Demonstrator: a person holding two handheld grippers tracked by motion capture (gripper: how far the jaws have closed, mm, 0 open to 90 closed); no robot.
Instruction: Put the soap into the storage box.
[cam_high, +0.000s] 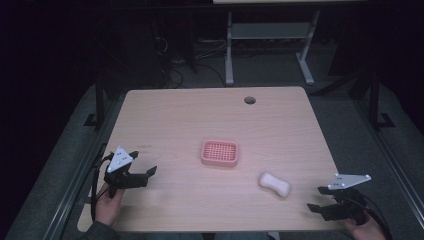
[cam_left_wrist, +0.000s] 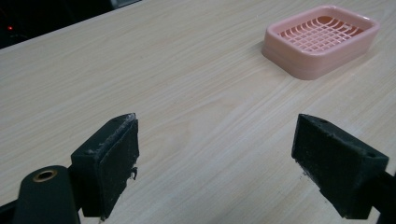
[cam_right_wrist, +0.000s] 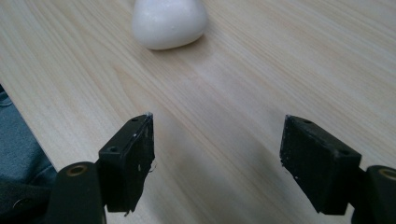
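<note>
Right gripper (cam_high: 316, 198) spread wide, empty, just beside soap (cam_high: 275, 184). Left gripper (cam_high: 143, 162) also spread, nothing btwn jaws, near pink dish (cam_high: 219, 153) on table (cam_high: 190, 115).

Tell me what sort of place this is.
Likely a lab or workshop set up for recording, not a home. A bare wooden table has a cable hole, loose cables lie on the dark floor, and another workbench frame stands behind.

Dim lab or office: bare desk (cam_high: 165, 115), cables on floor (cam_high: 172, 75), second desk's legs (cam_high: 229, 50) behind.
</note>
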